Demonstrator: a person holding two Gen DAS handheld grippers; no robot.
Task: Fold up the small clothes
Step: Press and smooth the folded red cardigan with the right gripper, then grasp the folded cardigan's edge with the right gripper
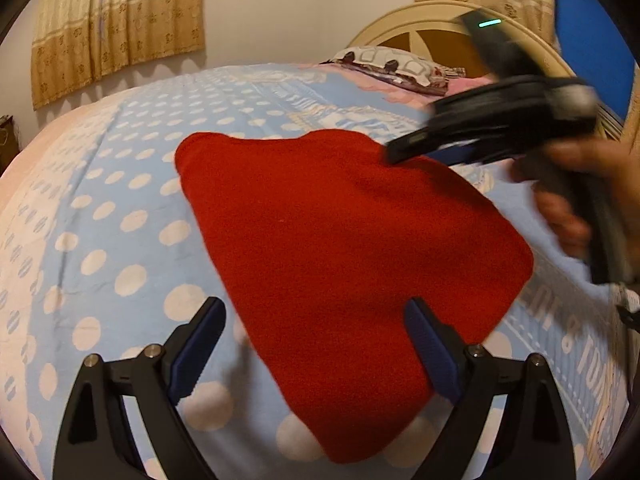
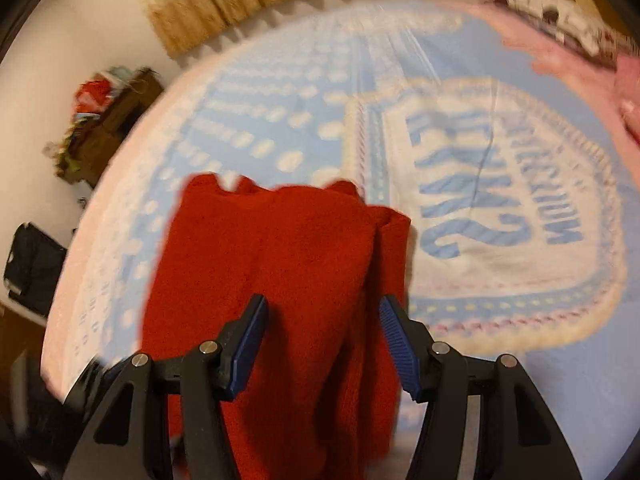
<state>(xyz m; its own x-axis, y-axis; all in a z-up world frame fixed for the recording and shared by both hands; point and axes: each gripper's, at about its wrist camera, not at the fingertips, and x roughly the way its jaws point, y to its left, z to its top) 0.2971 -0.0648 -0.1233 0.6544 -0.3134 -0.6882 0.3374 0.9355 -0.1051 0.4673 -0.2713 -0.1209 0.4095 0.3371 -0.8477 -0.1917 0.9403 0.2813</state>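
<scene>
A red knit garment (image 1: 340,240) lies on the blue polka-dot bedspread (image 1: 120,200). My left gripper (image 1: 316,344) is open, jaws wide apart, just above the garment's near edge, holding nothing. The right gripper (image 1: 404,152), held by a hand, is over the garment's far right corner; it is blurred there and its jaws look nearly together. In the right wrist view the right gripper (image 2: 324,340) has its jaws apart, with the red garment (image 2: 288,264) lying in folds between and beyond them. That view is motion-blurred.
A patterned pillow (image 1: 396,64) and a cream headboard (image 1: 424,16) stand at the bed's far end. Curtains (image 1: 116,28) hang on the wall. A cluttered dark stand (image 2: 104,120) and a black bag (image 2: 32,268) are beside the bed.
</scene>
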